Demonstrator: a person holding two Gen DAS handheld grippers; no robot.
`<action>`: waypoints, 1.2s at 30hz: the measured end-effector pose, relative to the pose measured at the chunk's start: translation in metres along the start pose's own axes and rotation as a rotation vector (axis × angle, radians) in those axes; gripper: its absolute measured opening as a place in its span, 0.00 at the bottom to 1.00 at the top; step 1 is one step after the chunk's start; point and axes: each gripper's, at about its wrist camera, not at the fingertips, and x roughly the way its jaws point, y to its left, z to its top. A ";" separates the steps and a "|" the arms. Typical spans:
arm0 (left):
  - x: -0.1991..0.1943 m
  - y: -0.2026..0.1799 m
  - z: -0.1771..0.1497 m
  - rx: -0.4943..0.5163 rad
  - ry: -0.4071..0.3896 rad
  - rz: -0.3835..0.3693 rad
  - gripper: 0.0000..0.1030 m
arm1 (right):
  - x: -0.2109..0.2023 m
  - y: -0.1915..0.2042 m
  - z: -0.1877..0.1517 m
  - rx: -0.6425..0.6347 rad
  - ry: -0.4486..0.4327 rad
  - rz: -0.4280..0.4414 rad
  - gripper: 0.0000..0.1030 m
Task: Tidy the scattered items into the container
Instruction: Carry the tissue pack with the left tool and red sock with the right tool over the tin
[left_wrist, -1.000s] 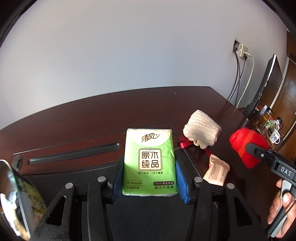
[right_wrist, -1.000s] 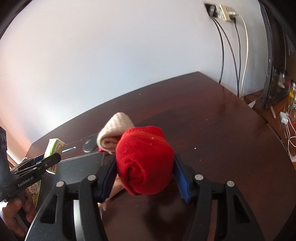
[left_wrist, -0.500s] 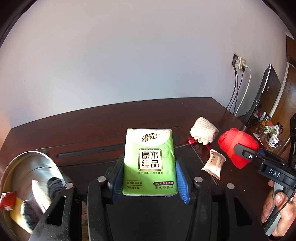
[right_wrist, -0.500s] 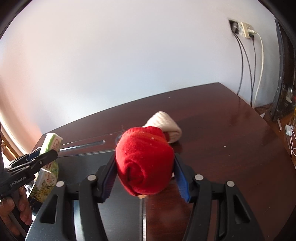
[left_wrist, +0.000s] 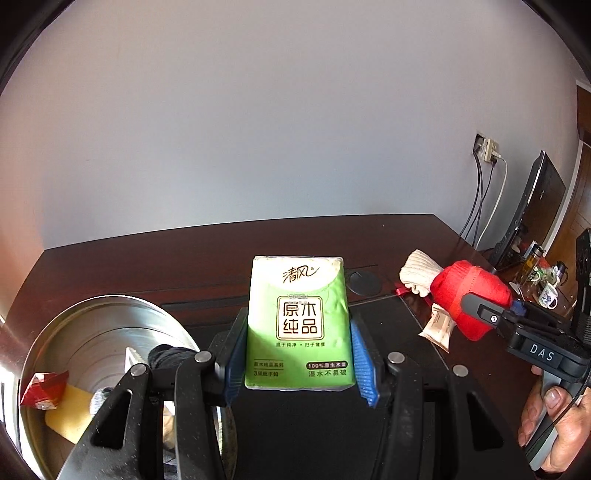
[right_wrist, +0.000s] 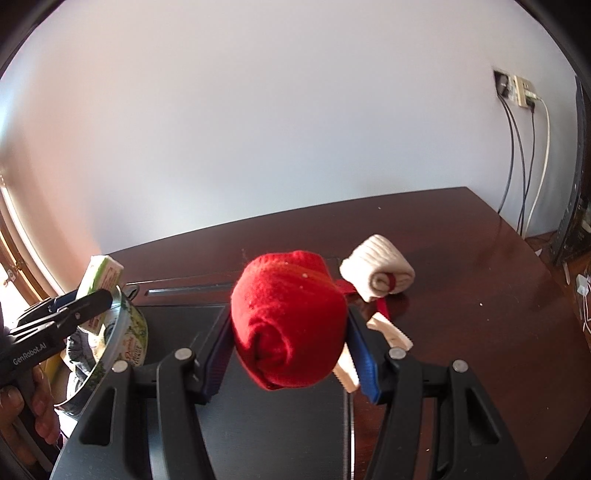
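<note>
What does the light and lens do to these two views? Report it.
Left wrist view: hard sunlight on the green tissue pack in the left tool, glare streaks inside the metal tin, dark fisheye corners. Right wrist view: red sock roll in the right tool evenly lit, desk glossy, wall tinted pink at left.

right gripper (right_wrist: 291, 325) jaws clamp rolled red sock (right_wrist: 290, 319).

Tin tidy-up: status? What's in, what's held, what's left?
Done: red packet, yellow item and dark cloth lie in the tin. In hand: left gripper holds the tissue pack, right gripper the red sock roll. Left: cream sock roll, snack packet.
</note>
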 end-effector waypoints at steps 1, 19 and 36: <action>-0.001 0.002 0.000 -0.001 -0.002 0.000 0.50 | 0.000 0.004 0.001 -0.005 -0.002 0.003 0.57; -0.035 0.043 -0.008 -0.058 -0.044 0.025 0.50 | -0.005 0.057 0.003 -0.077 -0.001 0.055 0.57; -0.062 0.093 -0.019 -0.138 -0.074 0.065 0.50 | 0.010 0.111 0.002 -0.144 0.019 0.096 0.57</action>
